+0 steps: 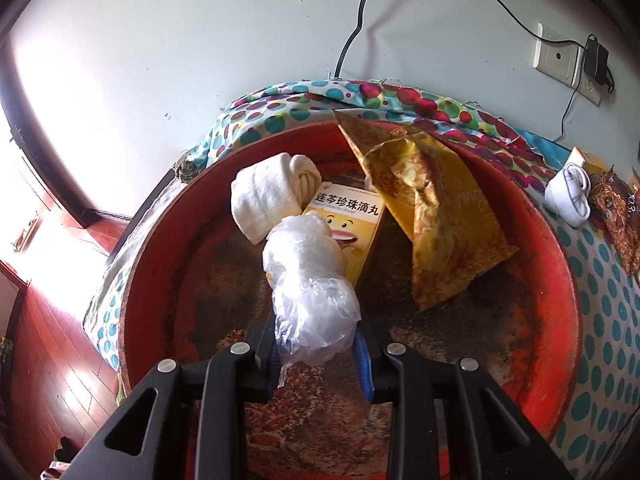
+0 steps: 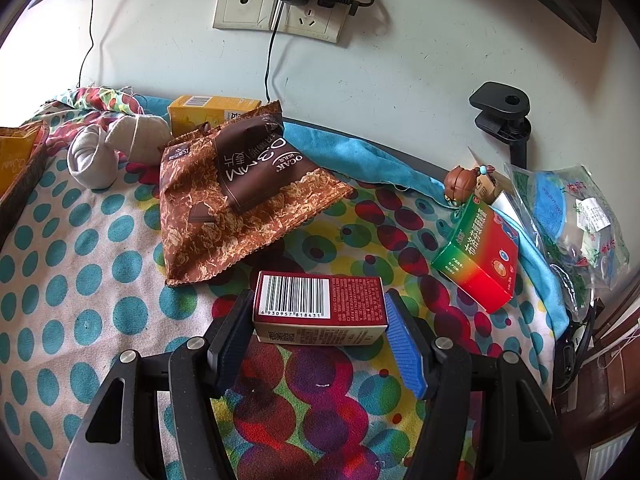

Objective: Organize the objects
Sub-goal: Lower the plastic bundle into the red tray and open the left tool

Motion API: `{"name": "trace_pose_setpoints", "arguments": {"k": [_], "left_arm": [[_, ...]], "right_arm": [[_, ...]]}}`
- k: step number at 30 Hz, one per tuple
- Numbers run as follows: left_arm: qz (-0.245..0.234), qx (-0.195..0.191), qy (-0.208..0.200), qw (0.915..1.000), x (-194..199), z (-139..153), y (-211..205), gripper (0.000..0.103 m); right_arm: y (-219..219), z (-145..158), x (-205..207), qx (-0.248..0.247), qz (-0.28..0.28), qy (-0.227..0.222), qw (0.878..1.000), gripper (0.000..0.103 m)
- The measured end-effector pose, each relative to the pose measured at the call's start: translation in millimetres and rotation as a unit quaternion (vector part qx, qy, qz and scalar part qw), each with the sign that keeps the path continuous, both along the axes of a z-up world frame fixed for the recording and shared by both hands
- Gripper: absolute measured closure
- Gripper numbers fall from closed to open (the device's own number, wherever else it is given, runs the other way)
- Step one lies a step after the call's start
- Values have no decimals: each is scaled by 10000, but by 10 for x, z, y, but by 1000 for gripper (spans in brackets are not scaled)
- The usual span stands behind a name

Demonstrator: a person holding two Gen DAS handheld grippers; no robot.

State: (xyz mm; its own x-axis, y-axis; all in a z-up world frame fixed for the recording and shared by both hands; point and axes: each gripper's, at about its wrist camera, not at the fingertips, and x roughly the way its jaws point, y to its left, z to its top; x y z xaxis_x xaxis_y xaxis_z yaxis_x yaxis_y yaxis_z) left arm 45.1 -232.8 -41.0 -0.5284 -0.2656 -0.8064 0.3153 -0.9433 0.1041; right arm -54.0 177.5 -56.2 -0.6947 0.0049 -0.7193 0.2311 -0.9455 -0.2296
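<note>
A red basin (image 1: 560, 280) fills the left wrist view. Inside it lie a rolled white towel (image 1: 264, 200), a yellow medicine box (image 1: 352, 216) and a gold snack bag (image 1: 440, 220). My left gripper (image 1: 316, 332) hangs over the basin, shut on a crumpled clear plastic bag (image 1: 308, 272) that sticks out past its fingertips. In the right wrist view, my right gripper (image 2: 320, 308) is shut on a dark red box (image 2: 344, 300), barcode side up, which rests on the spotted cloth (image 2: 80, 280). Both pads touch the box's ends.
A brown snack bag (image 2: 240, 200), rolled socks (image 2: 92, 160) and a yellow box (image 2: 212, 110) lie beyond the red box. At right are a green-and-red box (image 2: 480, 256), a small figurine (image 2: 460, 180), a clear pouch (image 2: 568, 216) and a black clamp (image 2: 504, 116). Cables hang from wall sockets (image 2: 280, 12).
</note>
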Motion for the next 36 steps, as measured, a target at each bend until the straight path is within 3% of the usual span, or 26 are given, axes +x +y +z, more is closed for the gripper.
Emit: {"name": "trace_pose_setpoints", "arguments": {"k": [7, 13, 23, 36], "left_arm": [[7, 120, 0, 9999, 40, -31, -56, 72], [77, 122, 63, 9999, 78, -21, -52, 66], [-13, -5, 241, 9997, 180, 57, 31, 47], [112, 18, 427, 9990, 370, 160, 26, 46]], "right_arm": [[6, 1, 1, 49, -3, 12, 10000, 42], [11, -13, -2, 76, -2, 21, 10000, 42], [57, 50, 31, 49, 16, 219, 9997, 42], [92, 134, 122, -31, -192, 560, 9982, 42]]}}
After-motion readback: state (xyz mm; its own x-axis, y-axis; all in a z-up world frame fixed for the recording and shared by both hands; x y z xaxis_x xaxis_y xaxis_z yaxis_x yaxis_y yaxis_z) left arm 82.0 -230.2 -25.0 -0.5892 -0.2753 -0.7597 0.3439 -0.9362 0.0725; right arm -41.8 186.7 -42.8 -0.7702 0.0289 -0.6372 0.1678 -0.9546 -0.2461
